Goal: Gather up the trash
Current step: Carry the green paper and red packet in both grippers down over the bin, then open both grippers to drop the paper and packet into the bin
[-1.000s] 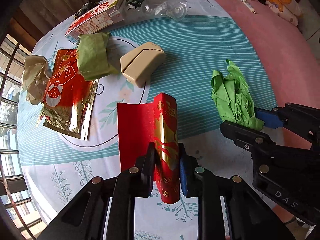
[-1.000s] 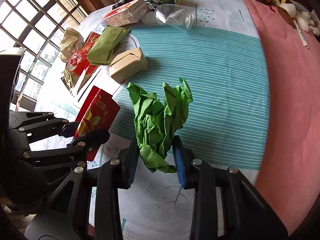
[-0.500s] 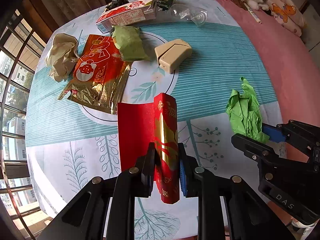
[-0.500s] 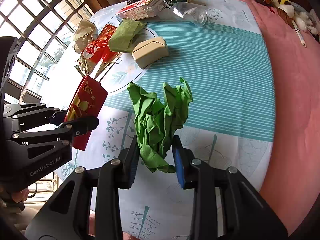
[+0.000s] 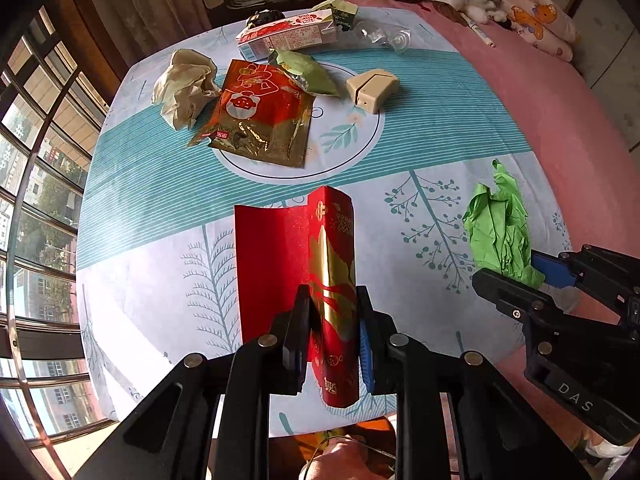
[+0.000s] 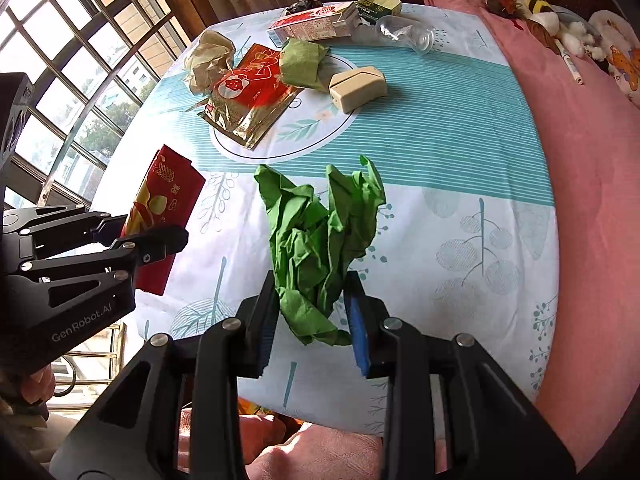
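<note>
My left gripper is shut on a red and gold envelope and holds it above the near edge of the table; it also shows in the right wrist view. My right gripper is shut on a crumpled green paper, also seen at the right of the left wrist view. On the table lie a red and gold foil bag, a crumpled beige paper, a folded green wrapper, a red and white carton and a clear plastic cup.
A beige plastic case lies on the round table with a blue and white cloth. A green box sits at the far edge. A pink bed is to the right, windows to the left.
Both grippers have pulled back and up from the table towards its near edge, each still holding its piece. The trash on the table now looks farther away.
</note>
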The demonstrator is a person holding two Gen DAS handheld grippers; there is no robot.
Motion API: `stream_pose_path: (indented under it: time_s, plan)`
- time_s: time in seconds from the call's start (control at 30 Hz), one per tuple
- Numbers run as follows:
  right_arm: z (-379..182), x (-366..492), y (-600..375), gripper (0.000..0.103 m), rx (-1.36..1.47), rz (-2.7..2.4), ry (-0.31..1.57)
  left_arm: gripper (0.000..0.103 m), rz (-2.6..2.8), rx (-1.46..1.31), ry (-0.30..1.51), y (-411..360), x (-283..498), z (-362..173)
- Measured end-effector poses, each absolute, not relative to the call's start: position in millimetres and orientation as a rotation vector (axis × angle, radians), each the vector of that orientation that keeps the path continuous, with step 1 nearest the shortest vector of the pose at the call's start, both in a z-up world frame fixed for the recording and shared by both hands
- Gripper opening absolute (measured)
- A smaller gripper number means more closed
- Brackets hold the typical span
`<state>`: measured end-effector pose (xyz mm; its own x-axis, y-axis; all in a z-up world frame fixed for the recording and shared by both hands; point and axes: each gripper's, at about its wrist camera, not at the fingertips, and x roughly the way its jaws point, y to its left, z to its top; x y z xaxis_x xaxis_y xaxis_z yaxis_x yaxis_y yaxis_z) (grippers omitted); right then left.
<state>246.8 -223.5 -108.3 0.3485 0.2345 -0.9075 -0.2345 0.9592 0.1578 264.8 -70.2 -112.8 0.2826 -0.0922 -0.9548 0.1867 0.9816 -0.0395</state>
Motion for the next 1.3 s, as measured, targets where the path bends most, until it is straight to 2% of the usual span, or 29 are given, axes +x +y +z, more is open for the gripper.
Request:
stream_pose_path:
  time_s: [0.4,0.7,0.97,1.3]
  plan:
    - [-114,121,-152,0.028,0.026,0.186,1.178,0.020,-0.281,0.116,1.228,6,156,-107]
    - [-137,72,-135,0.028,-0.002,0.176,1.287,0.020,-0.332,0.108,1.288,16,98,-132]
    - [-220,40,-144,0.028,0.104,0.159,1.441,0.020,-0.375,0.107,1.424,5,47,-211]
    - [-382,30,-159,0.029,0.229,0.147,1.522,0.021,-0.302,0.071,1.585,0,29,-381]
